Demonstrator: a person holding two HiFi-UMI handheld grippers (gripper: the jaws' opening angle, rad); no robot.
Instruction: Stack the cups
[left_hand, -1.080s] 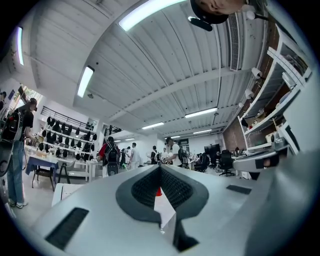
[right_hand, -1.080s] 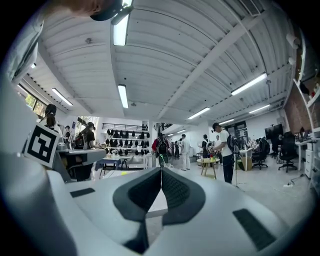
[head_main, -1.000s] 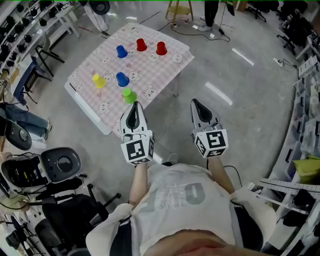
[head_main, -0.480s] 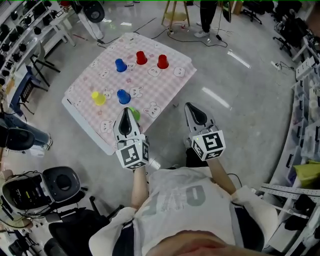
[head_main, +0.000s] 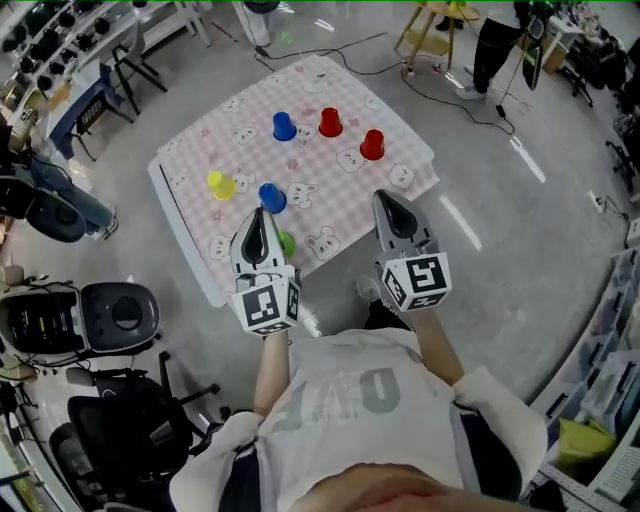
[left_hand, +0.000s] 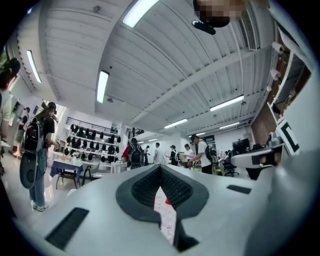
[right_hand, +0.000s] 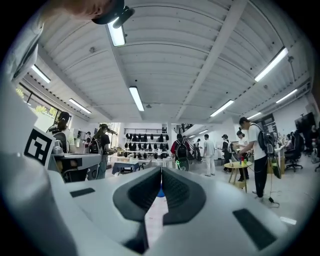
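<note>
1. Cups are sitting well apart from one another on the table (head_main: 240, 150), which is wearing a pink checked cloth. None is resting in or on another, so I am judging the stacking as not yet begun.
2. I am standing at the table's near corner and holding both tools roughly level, side by side, with their tips aiming over the cloth. I am reading that as lining up before picking a cup.
3. My left gripper (head_main: 258, 216) is clenched, pads pressing together with nothing between them. In the head view its tip is overlapping the near part of the cloth.
4. My right gripper (head_main: 386, 200) is likewise squeezed together and carrying nothing, with its tip sitting about at the cloth's near edge.
5. Two red cups (head_main: 330, 122) (head_main: 372, 145) and a blue cup (head_main: 284, 126) are occupying the far half. A yellow cup (head_main: 221, 185) and a second blue cup (head_main: 271, 198) are sitting nearer.
6. The green cup (head_main: 287, 243) is lying closest, just beside my left tool and partly hidden by it. I am guessing it is the easiest first pick, once the jaws are parted.
</note>
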